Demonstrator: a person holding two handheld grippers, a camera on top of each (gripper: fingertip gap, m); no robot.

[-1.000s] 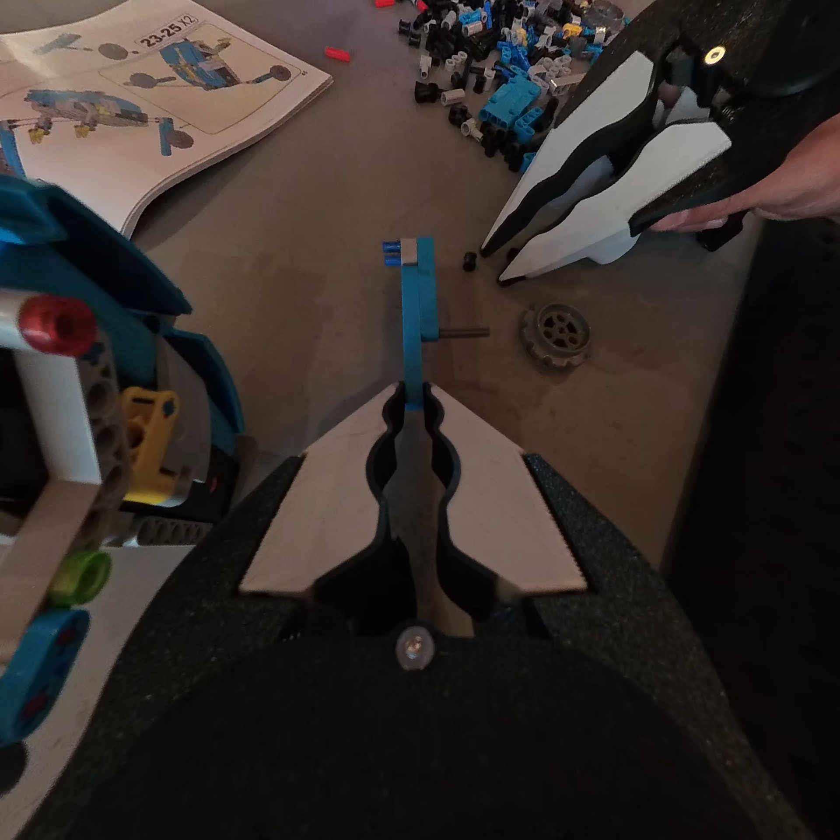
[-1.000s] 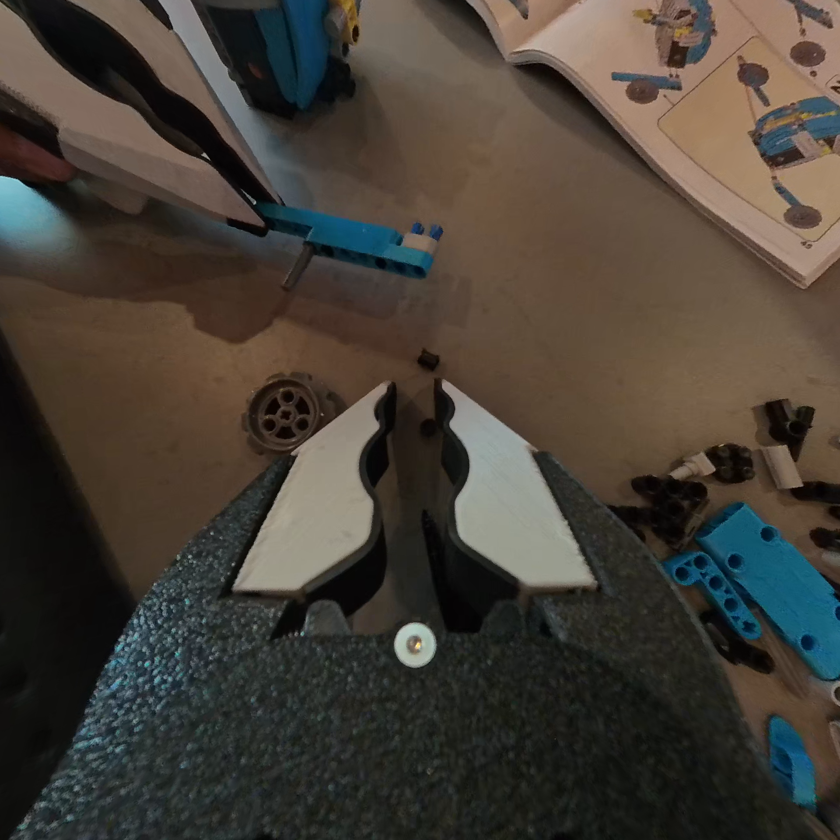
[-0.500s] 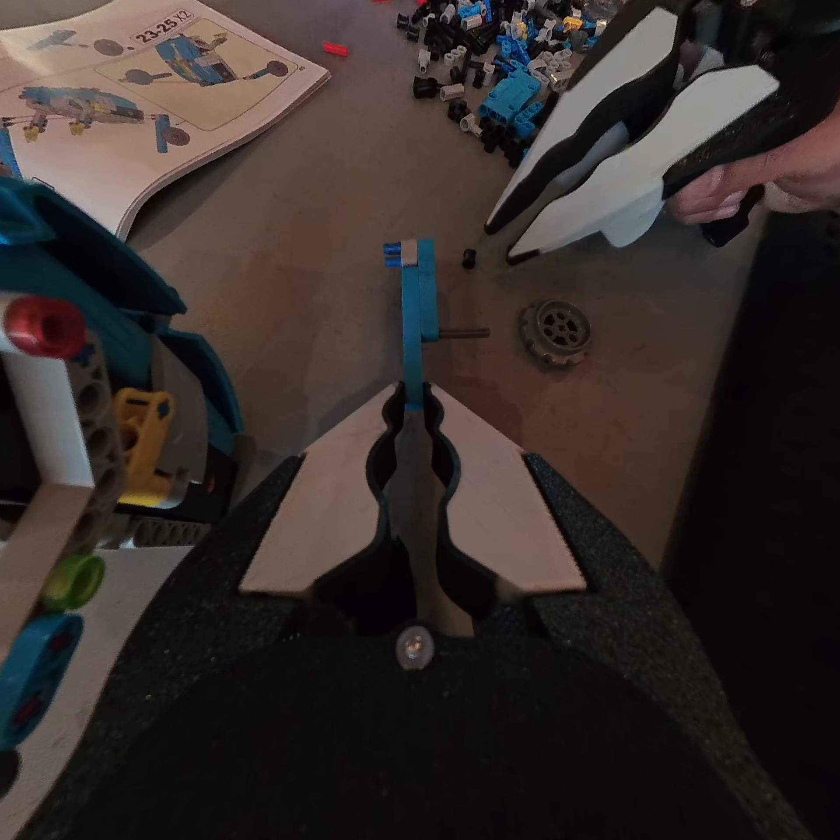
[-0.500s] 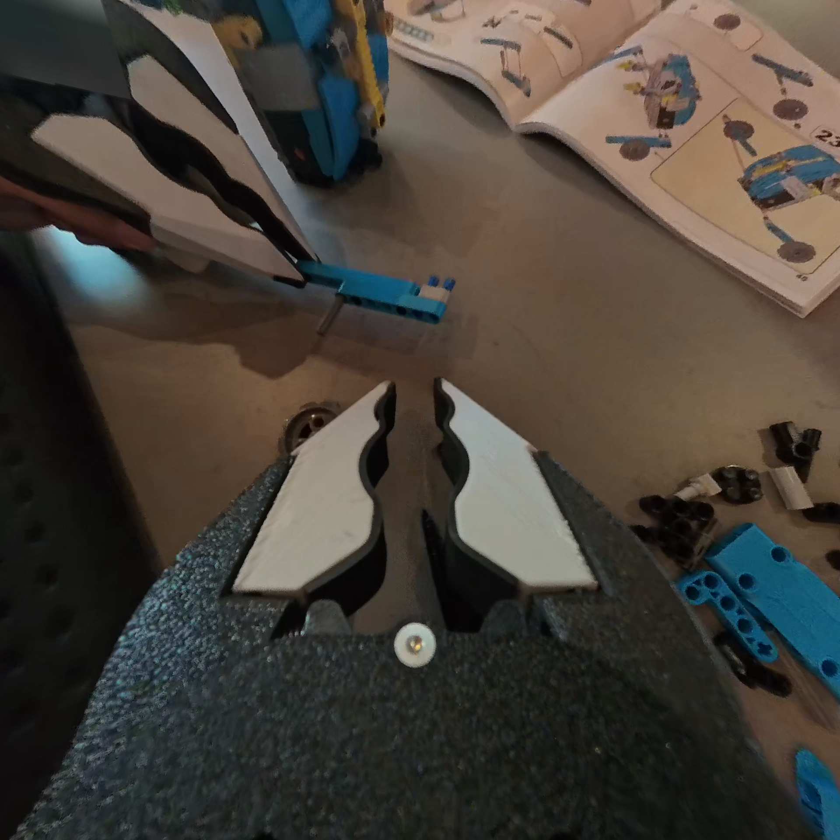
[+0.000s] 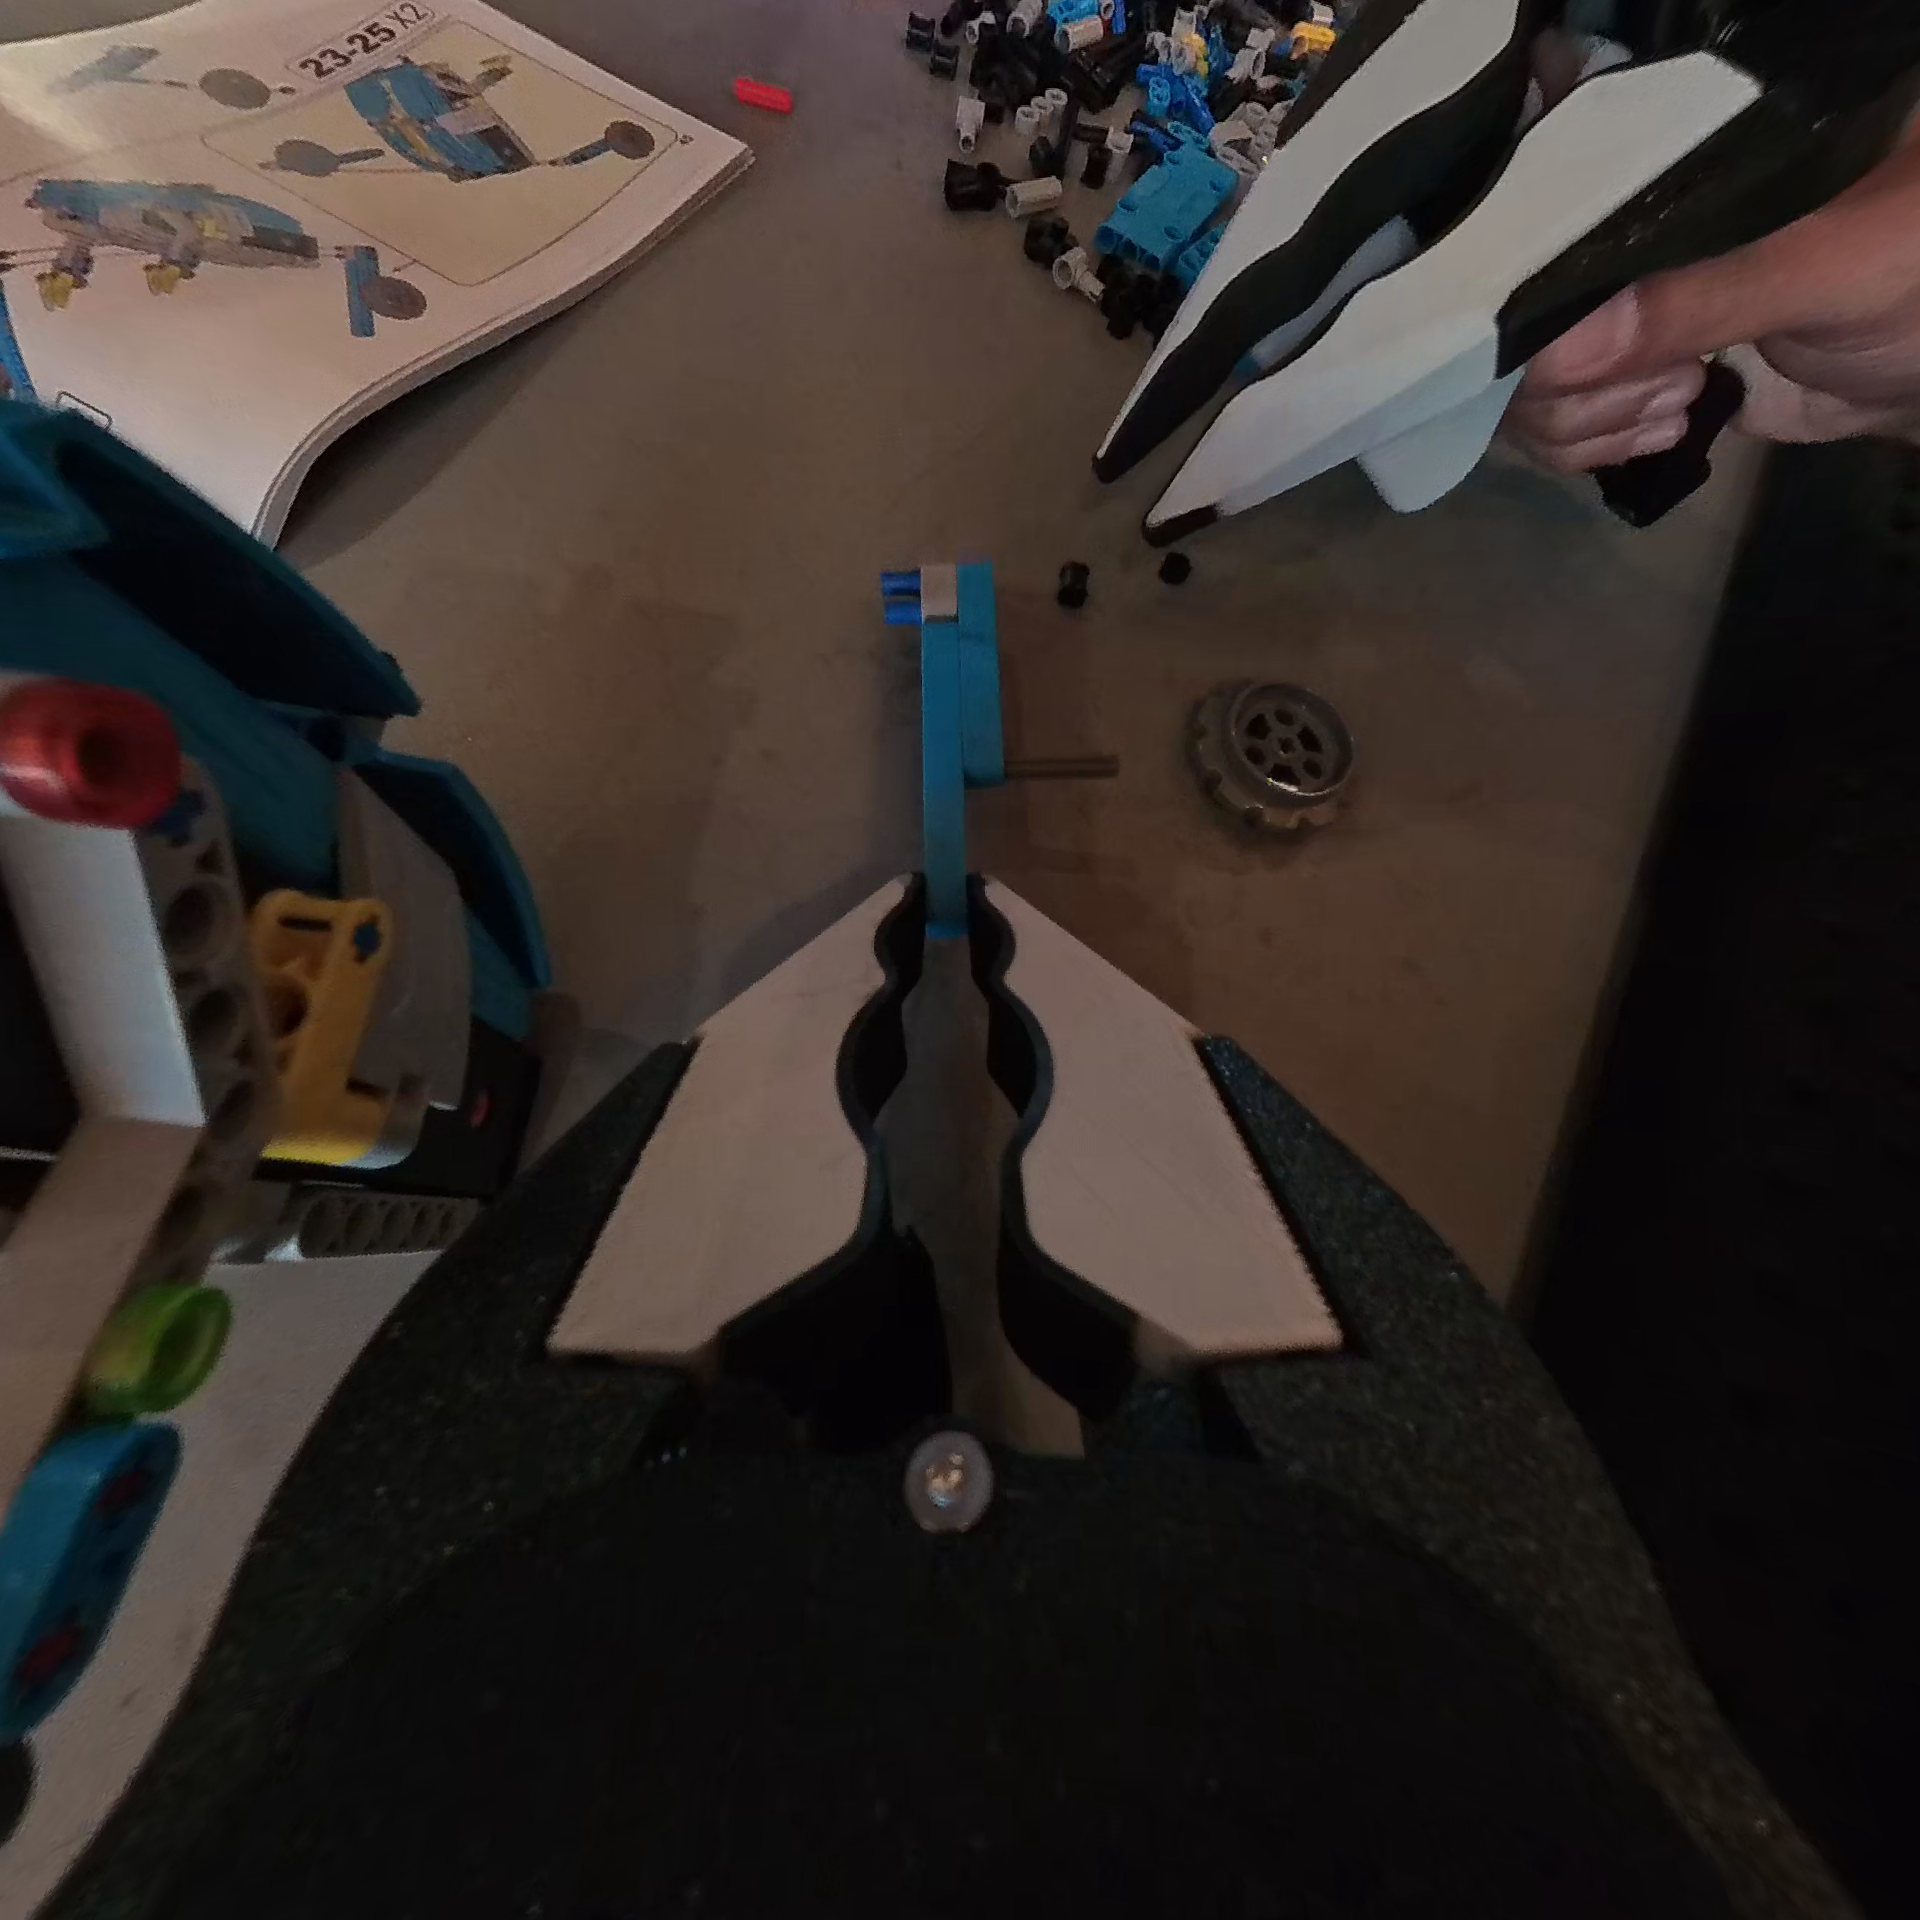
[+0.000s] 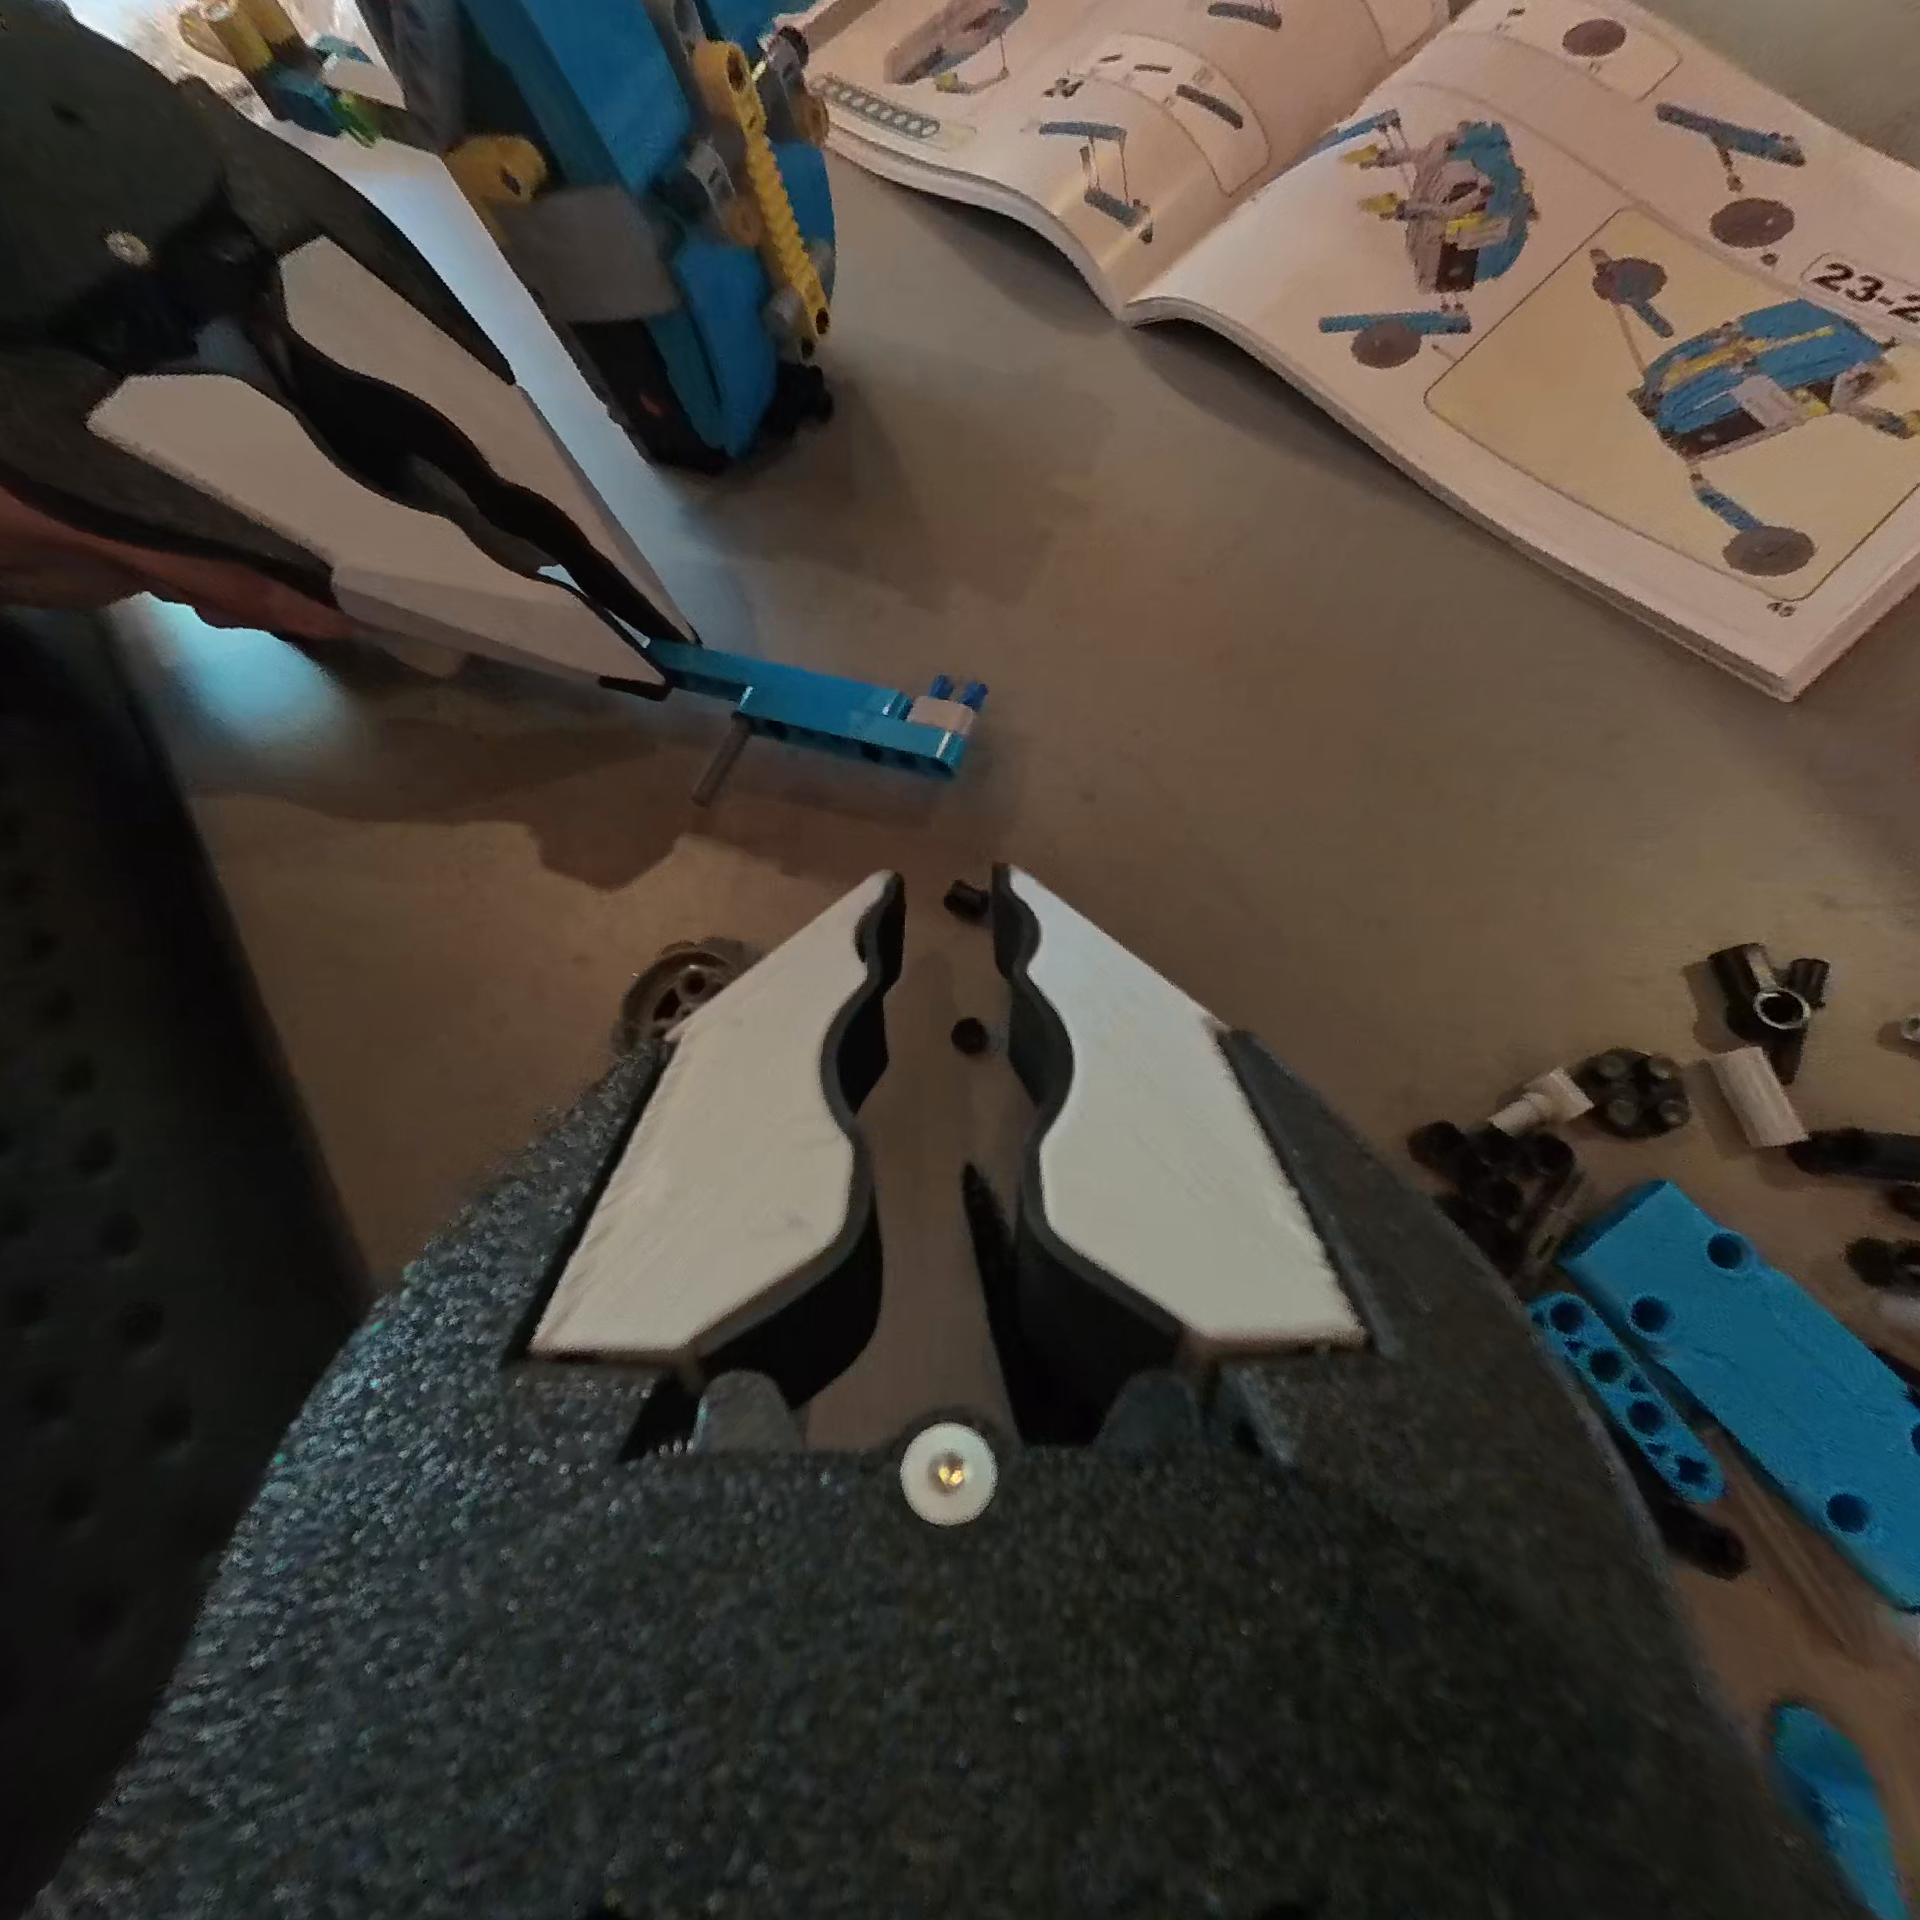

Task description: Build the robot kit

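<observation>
Your left tool clamps a blue beam | your right tool stands narrowly parted, empty, over two black pins | printed instruction booklet lies at the worktop's far edge.

Both views dim, warm-toned. Soft shadow cast under beam toward camera. Pale glare seen on table left of beam. Strong wide-angle bending at edges. Model left of beam blurred, out of focus in left wrist view.

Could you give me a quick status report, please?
Left gripper shut on blue beam. Right gripper open, empty, over two black pins. Grey wheel nearby.
</observation>
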